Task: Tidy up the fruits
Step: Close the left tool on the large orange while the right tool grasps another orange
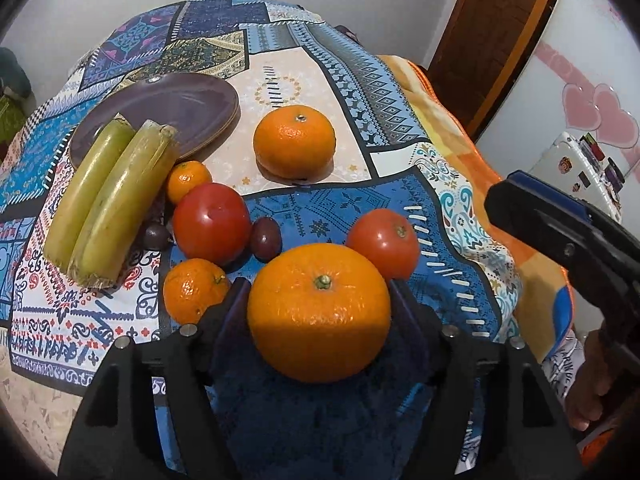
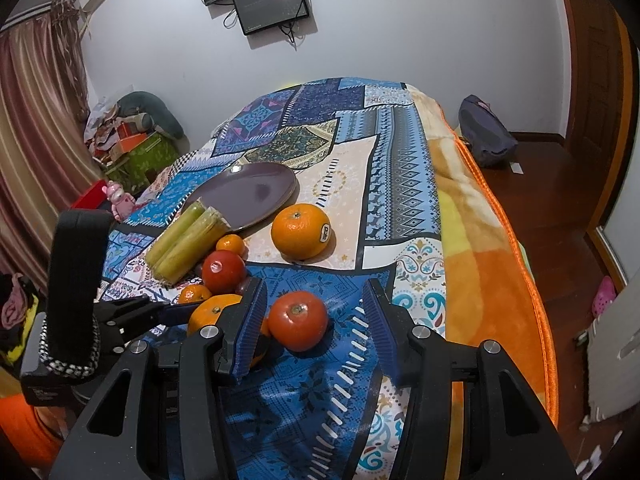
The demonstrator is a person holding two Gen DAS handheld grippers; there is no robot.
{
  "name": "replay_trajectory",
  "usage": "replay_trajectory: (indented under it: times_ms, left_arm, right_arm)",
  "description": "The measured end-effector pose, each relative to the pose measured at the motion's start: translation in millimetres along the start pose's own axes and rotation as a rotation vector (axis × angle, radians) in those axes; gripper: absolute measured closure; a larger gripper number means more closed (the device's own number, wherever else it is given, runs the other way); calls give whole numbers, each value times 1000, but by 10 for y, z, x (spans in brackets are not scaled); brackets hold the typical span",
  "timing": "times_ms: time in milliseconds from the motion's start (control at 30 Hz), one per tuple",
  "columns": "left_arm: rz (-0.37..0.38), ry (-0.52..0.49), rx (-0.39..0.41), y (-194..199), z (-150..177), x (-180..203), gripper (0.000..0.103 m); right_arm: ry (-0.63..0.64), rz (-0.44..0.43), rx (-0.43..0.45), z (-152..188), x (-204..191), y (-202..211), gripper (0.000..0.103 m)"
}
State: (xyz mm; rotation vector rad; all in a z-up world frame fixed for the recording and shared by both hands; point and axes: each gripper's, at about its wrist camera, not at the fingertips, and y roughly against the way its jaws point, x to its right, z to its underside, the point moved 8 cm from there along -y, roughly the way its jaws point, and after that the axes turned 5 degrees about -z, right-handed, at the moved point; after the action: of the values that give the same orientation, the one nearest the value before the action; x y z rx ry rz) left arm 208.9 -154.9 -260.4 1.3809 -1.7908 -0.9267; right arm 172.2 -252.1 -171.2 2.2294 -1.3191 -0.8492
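My left claw (image 1: 320, 304) straddles the big round orange (image 1: 319, 312), jaws apart; next, close. Right claw (image 2: 316, 328) gapes around the red tomato (image 2: 298, 320).

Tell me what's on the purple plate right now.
Only the far ends of the two bananas overlap the near rim of the purple plate; the rest is bare. The rim under them is hidden.
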Motion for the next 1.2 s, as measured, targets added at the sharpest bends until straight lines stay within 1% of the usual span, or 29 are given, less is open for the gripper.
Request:
replay_trajectory:
  times_ms: [133,267,400,500,600,767,867,967,1200]
  left_arm:
    - [8,18,18,127,-44,-67,35]
    - [1,35,58,301,-161,-182,35]
    - [5,54,105,455,-338,-297,35]
    - [11,67,124,526,-455,-368,35]
    - [-3,67,148,574,-579,-438,35]
    - [-19,75,173,594,-745,-561,35]
    - [-42,77,184,562,-833,-657,35]
    - [-47,90,189,522,-909,-748,35]
    - [-68,101,209,431,-1092,-968,35]
  right_arm:
    - [18,7,4,-66,-19,-9,56]
    - [37,9,6,-158,-28,-54,56]
    - [46,2,4,-226,-42,-136,56]
    - [55,-4,-2,-263,-63,-222,56]
    - [57,-17,-12,-284,-85,-323,56]
    - [67,-28,-36,-326,-96,-498,56]
    - [78,-24,-48,-358,-80,-595,56]
    - [80,-25,-64,-376,-46,-680,56]
    - [69,-45,-140,-347,3,-943,56]
